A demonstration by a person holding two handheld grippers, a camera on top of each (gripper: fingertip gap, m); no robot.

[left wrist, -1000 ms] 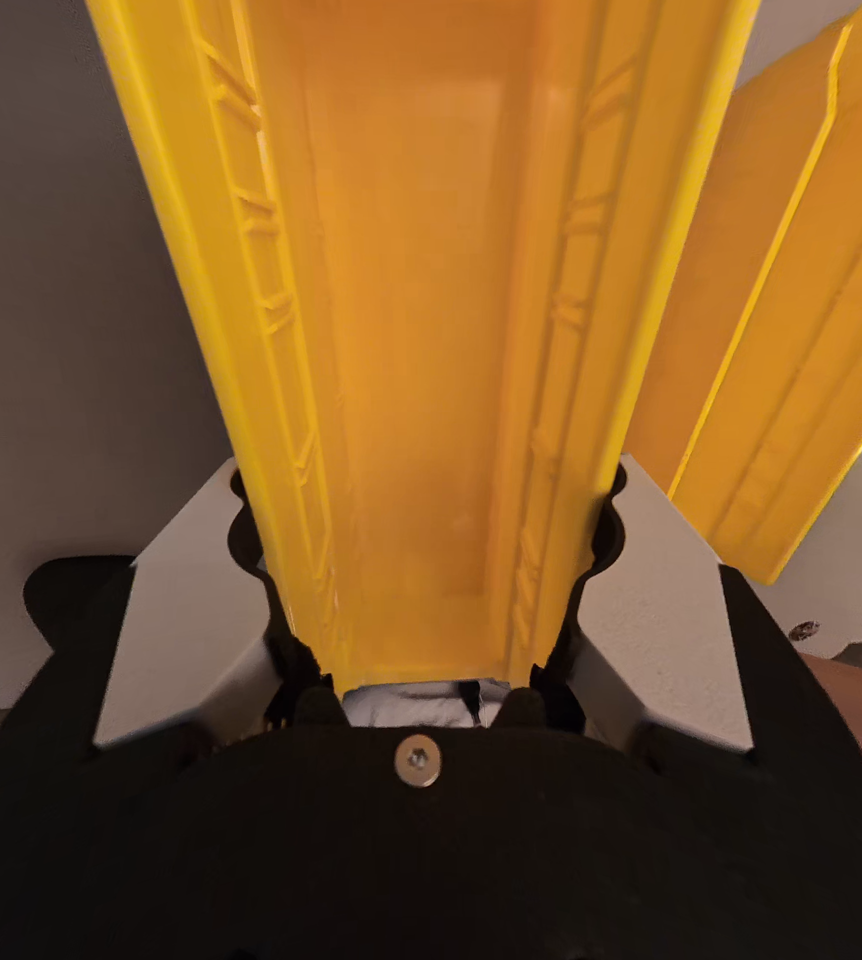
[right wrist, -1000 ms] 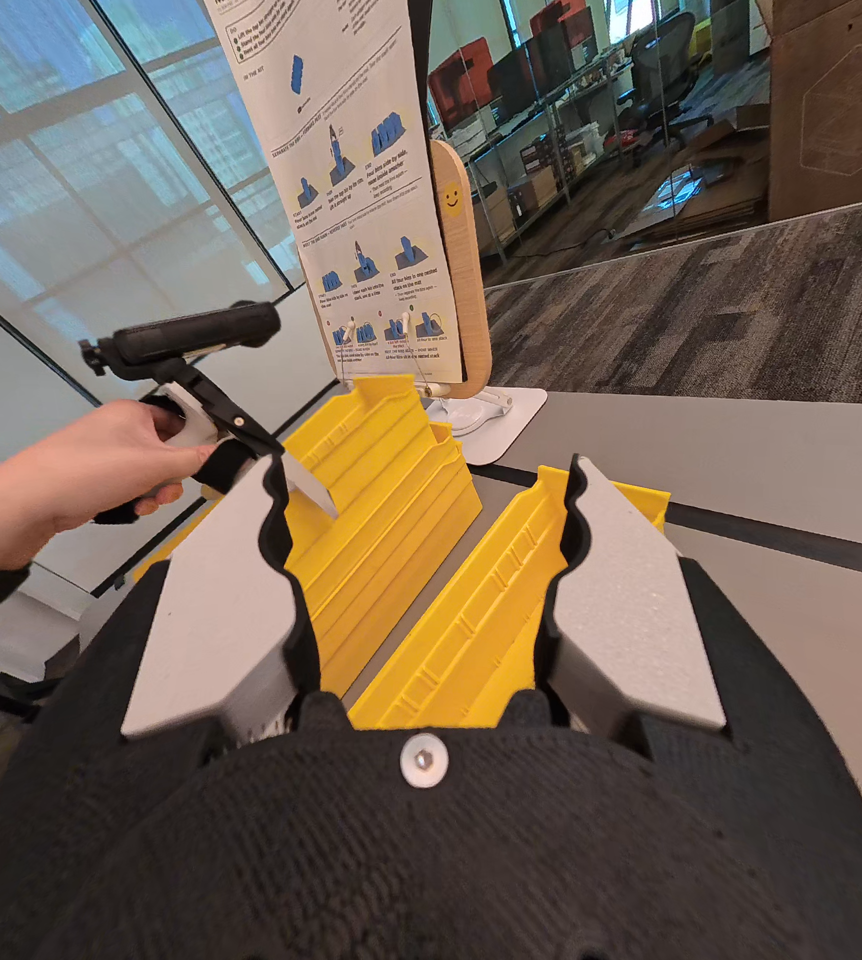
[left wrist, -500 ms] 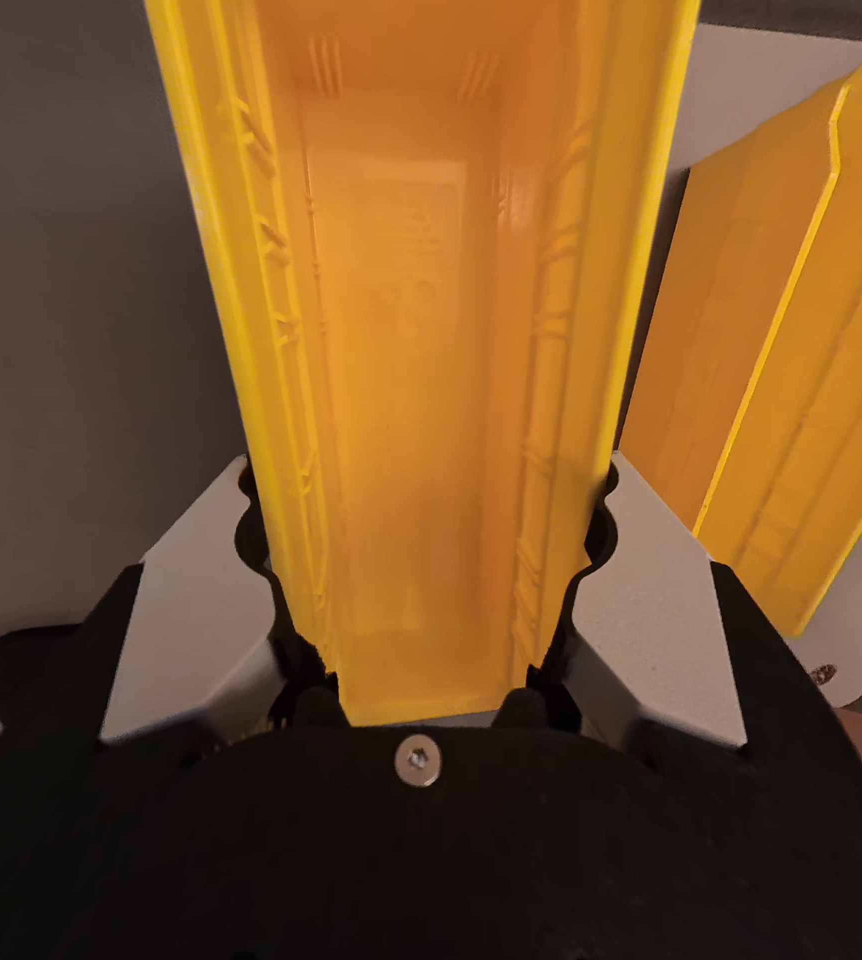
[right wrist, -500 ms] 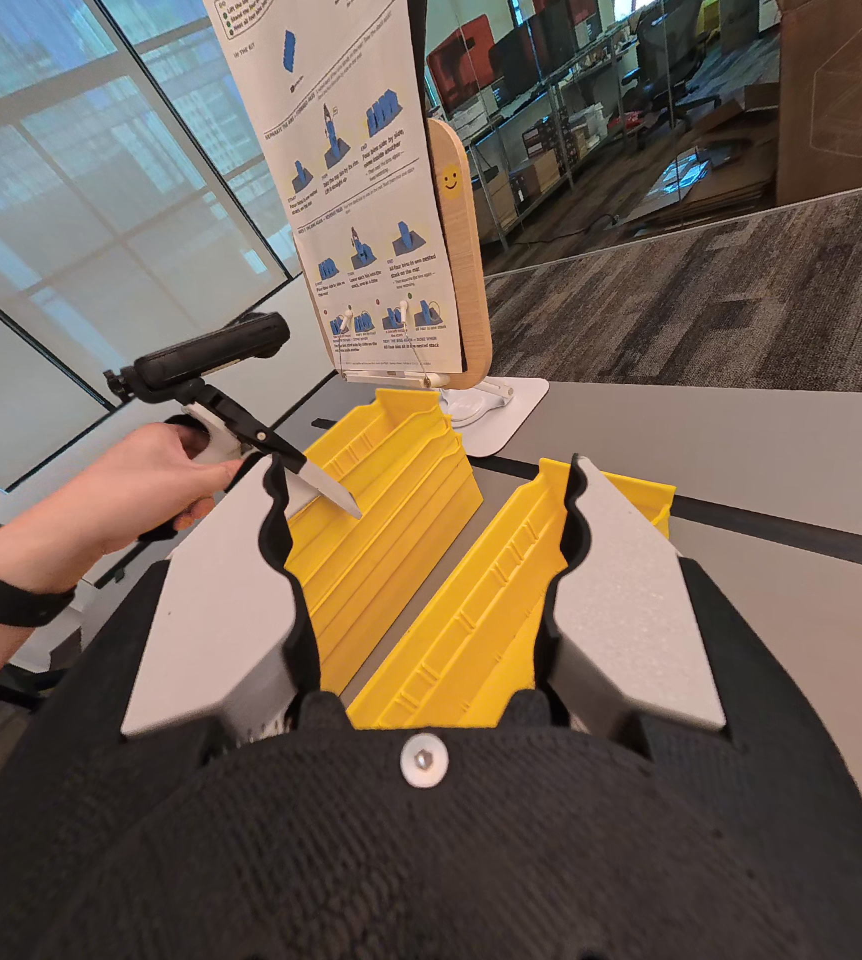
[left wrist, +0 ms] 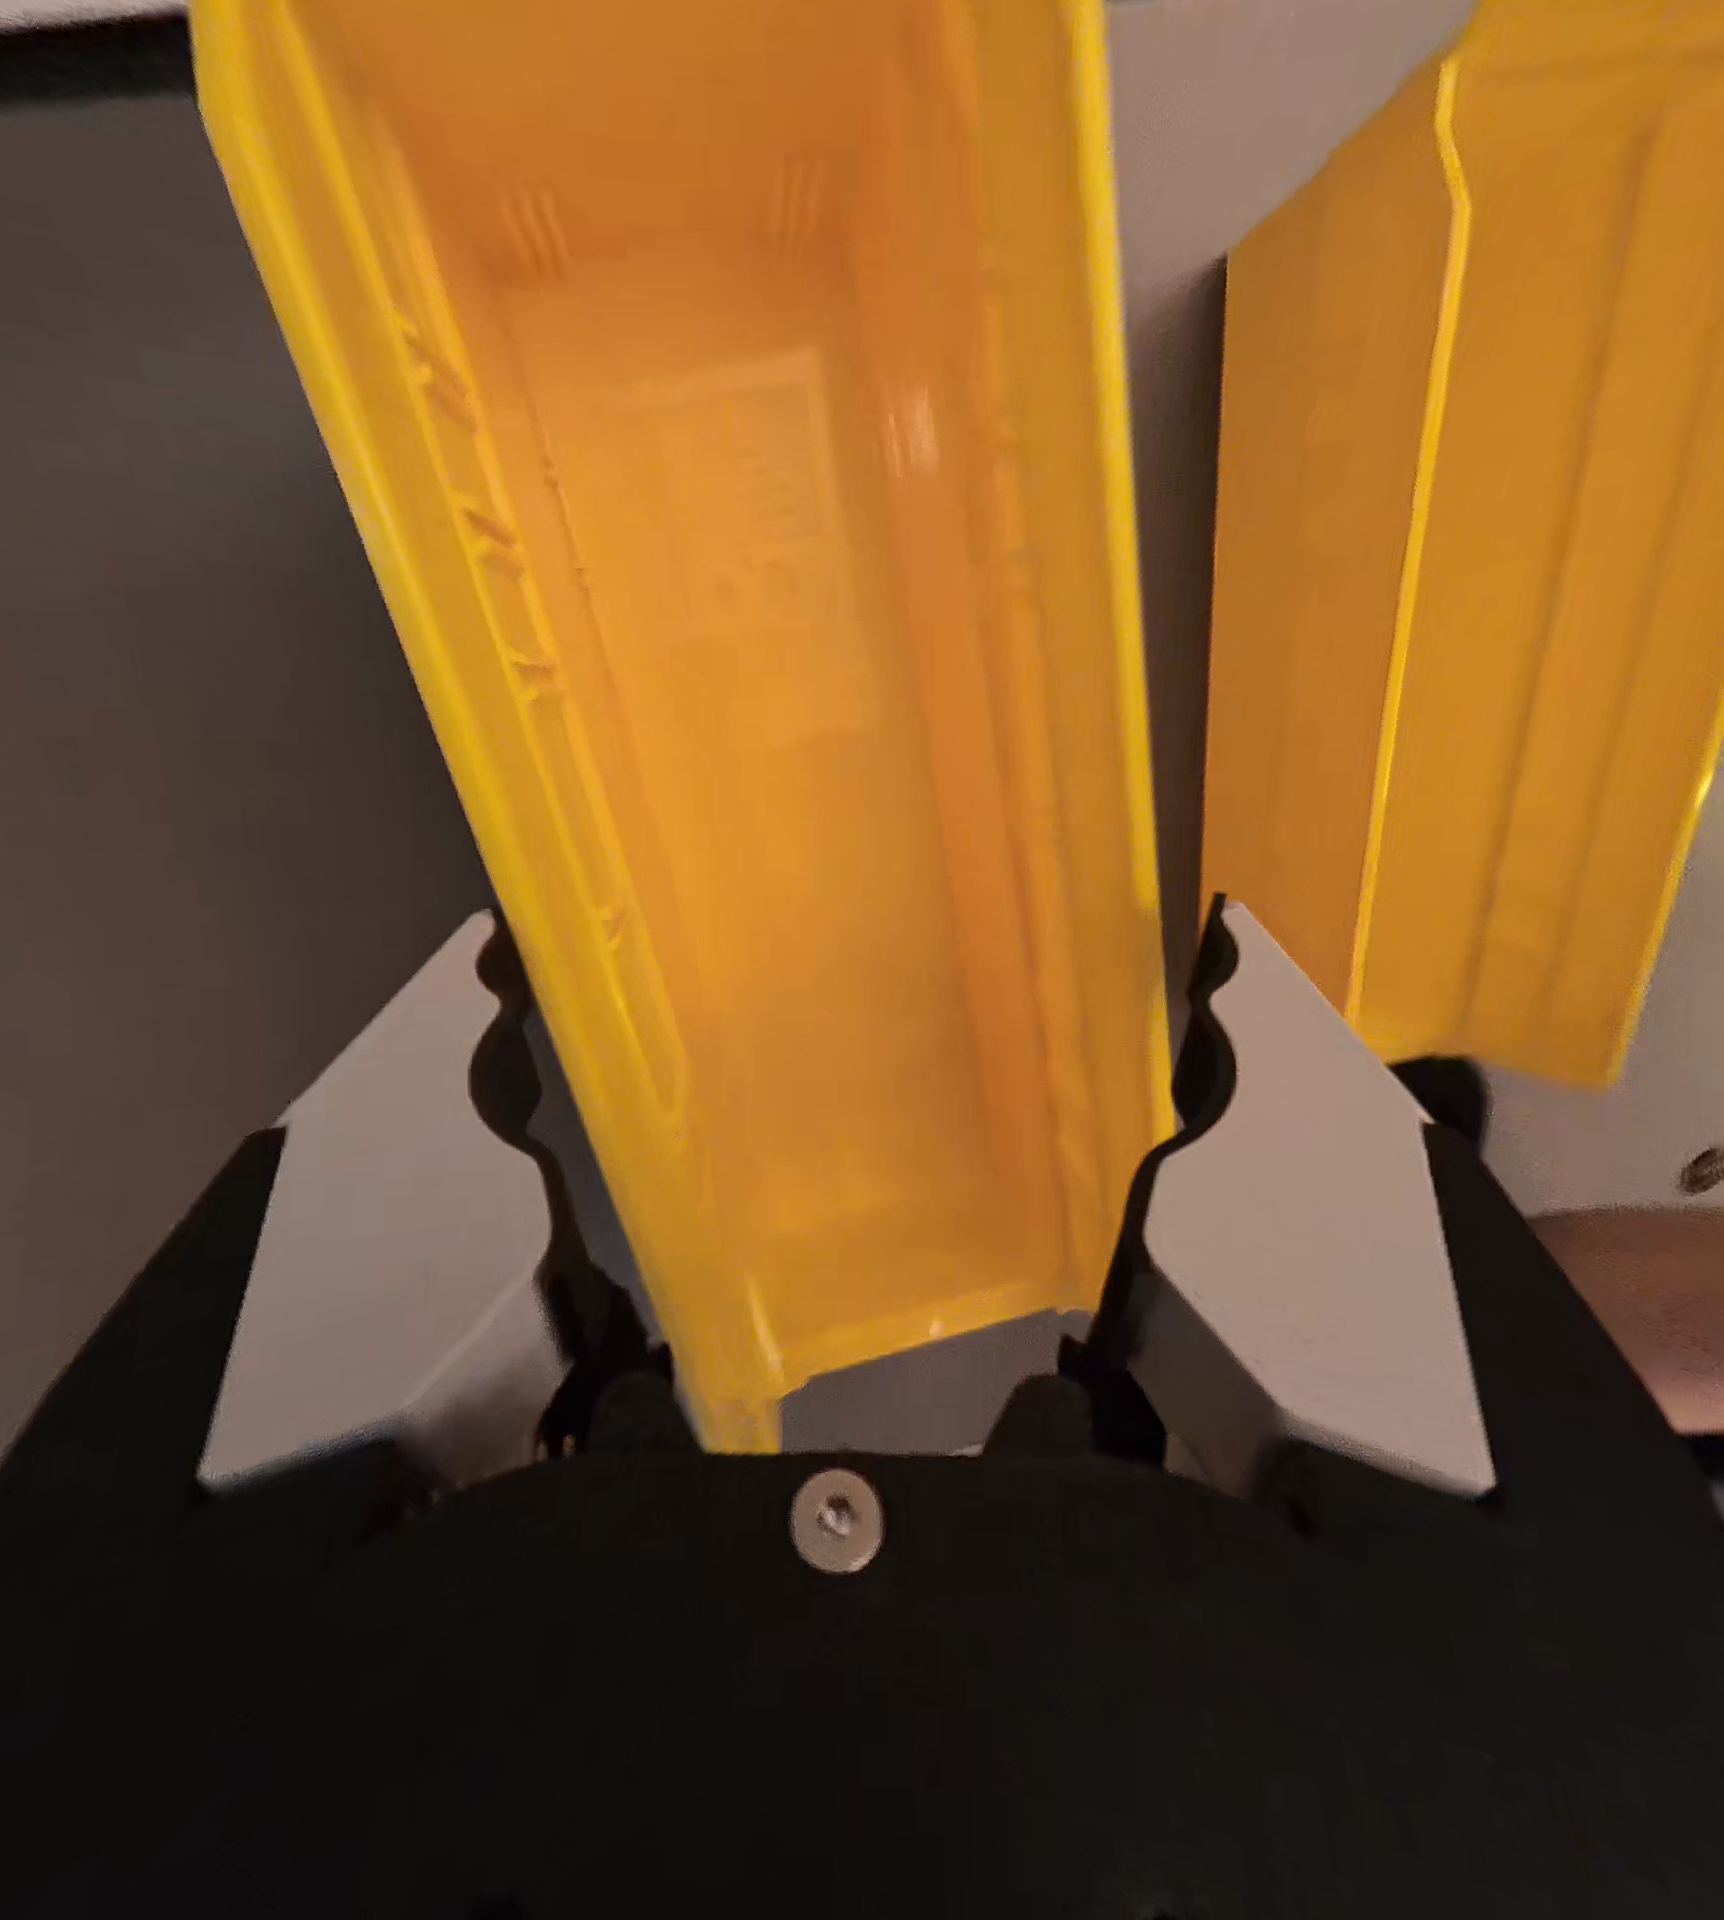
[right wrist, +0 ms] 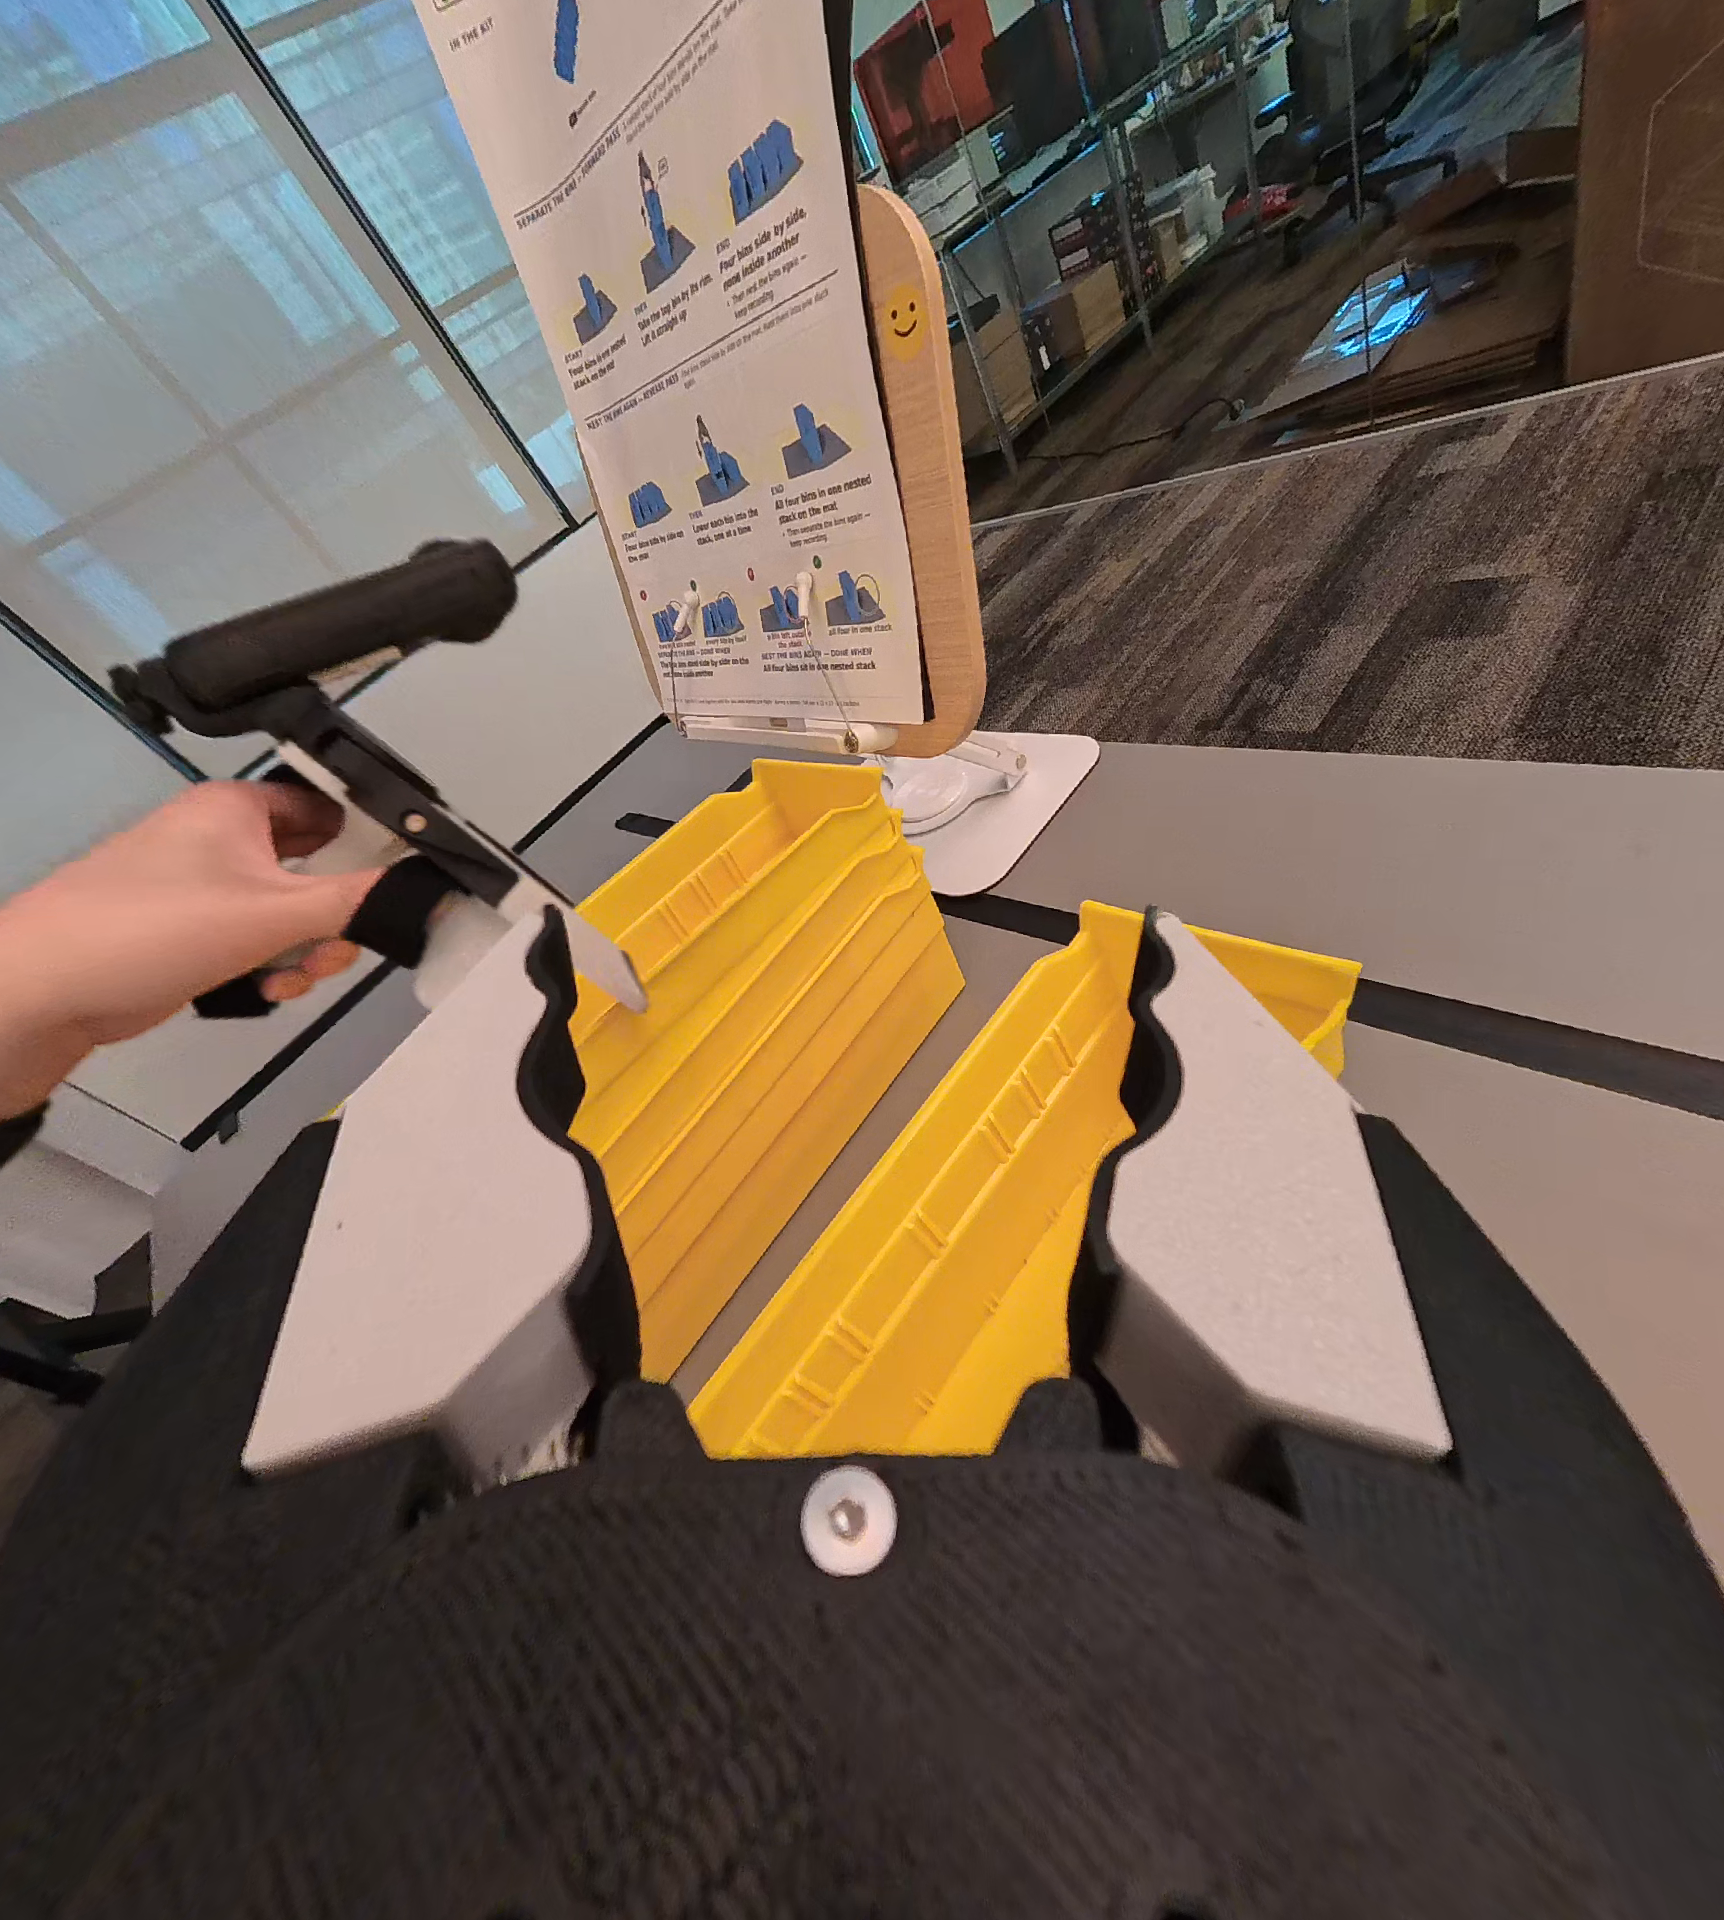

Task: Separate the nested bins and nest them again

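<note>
Grey table [right wrist: 1512, 883], hand [right wrist: 110, 935] curled round wide left tongs [left wrist: 853, 914] at yellow bins [right wrist: 785, 987], right tongs [right wrist: 847, 914] wide.

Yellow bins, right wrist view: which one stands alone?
The right bin, between the near jaws; the bins on the left form a nested stack.

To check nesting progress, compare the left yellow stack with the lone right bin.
The stack shows several nested rims stepped one above another; the lone bin shows a single rim. The stack stands taller than the lone bin. Both are yellow and long, side by side on the grey table.
</note>
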